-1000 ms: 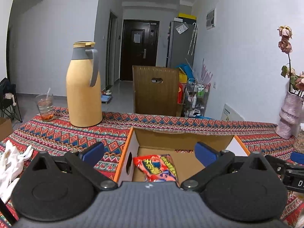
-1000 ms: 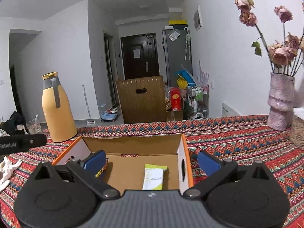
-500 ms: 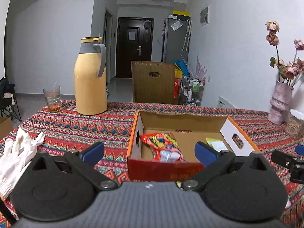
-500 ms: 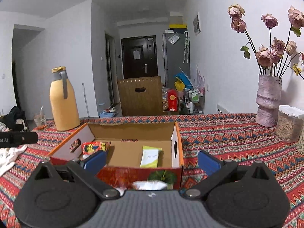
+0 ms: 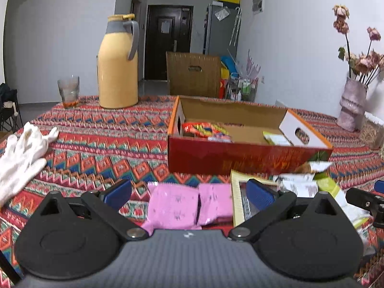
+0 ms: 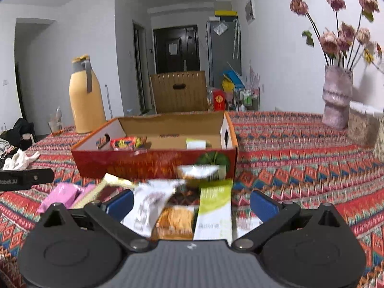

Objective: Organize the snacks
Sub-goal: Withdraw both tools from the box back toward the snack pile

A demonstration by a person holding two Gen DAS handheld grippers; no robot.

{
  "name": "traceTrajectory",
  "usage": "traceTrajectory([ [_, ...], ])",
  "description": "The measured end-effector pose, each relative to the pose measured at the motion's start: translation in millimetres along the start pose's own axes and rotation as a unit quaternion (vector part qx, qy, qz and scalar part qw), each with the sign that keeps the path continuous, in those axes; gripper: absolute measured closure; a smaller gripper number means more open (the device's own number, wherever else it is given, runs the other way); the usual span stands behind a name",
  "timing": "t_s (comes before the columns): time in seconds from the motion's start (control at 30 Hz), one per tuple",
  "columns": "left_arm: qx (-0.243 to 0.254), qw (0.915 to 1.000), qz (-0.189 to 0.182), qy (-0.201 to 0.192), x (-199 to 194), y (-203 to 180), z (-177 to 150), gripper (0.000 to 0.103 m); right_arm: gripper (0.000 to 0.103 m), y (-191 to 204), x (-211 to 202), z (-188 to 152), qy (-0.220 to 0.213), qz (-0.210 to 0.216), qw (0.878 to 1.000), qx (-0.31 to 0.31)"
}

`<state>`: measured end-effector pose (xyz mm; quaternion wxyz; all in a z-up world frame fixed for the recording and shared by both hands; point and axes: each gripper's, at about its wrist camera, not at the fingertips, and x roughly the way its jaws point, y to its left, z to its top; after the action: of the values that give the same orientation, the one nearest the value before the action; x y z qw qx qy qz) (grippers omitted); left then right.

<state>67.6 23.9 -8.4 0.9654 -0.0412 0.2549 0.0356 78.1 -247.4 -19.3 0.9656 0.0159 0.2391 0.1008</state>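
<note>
A red cardboard box stands open on the patterned tablecloth, holding a red-yellow snack bag and a pale green packet. Loose snacks lie on the cloth in front of it. My left gripper hangs open above two pink packets beside a yellow-edged packet. My right gripper is open over a white packet, a green-white packet and an orange-pictured one. The pink packets show at the left in the right wrist view.
A yellow thermos jug and a glass stand at the back left. White gloves lie at the left edge. A pink vase with dried flowers and a clear container sit at the right. A wooden chair stands behind the table.
Both grippers have pulled back from over the box toward the table's near side. The loose snacks in front of the box have come into view. Both stay open.
</note>
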Motion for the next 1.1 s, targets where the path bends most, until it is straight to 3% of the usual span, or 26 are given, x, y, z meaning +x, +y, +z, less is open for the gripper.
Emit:
traceTrajectory([
  [0.73, -0.001, 0.9999, -0.013, 0.005, 8.8, -0.9, -18.4, 0.000, 0.002, -3.9, 5.1, -13.5, 0.046, -0.019, 0.999, -0.013],
  [0.87, -0.004, 0.9999, -0.014, 0.008, 10.3, -0.2, -18.8, 0.000, 0.010, -9.2, 15.1, -7.2, 0.053, -0.028, 0.998, -0.014],
  [1.1, -0.006, 0.9998, -0.014, 0.012, 11.7, 0.7, -19.0, 0.000, 0.037, -20.0, 45.4, 4.9, 0.096, -0.026, 0.995, -0.023],
])
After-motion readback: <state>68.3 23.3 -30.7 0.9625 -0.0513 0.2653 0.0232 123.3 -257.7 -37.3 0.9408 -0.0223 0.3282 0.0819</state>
